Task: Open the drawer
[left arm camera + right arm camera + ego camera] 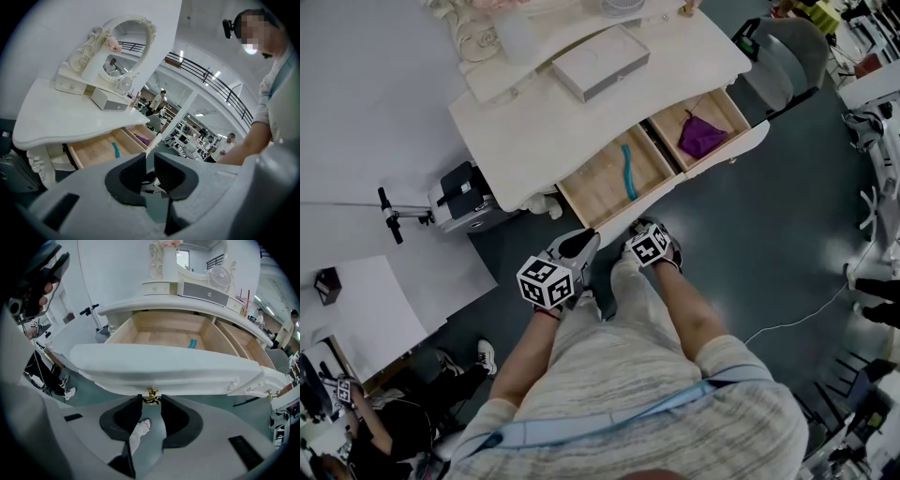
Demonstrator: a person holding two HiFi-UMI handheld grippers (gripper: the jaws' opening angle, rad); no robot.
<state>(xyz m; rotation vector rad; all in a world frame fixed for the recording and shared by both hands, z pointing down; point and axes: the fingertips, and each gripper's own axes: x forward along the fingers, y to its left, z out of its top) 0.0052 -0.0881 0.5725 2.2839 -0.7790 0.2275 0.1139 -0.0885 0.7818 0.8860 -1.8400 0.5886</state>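
Head view: we are looking down on the white dressing table (581,112), where the drawer (598,176) holding a teal item (628,171) is standing pulled out. The right gripper (639,230) is covering its own jaws with its marker cube.

Left gripper view: the left gripper (150,159) is hovering empty, jaws a narrow slit apart.

Right gripper view: the jaws are pinching the drawer's gold knob (151,392), which the pads are half hiding.

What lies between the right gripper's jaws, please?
A gold knob on the drawer front sits between the tips of the right gripper; the right gripper view shows it.
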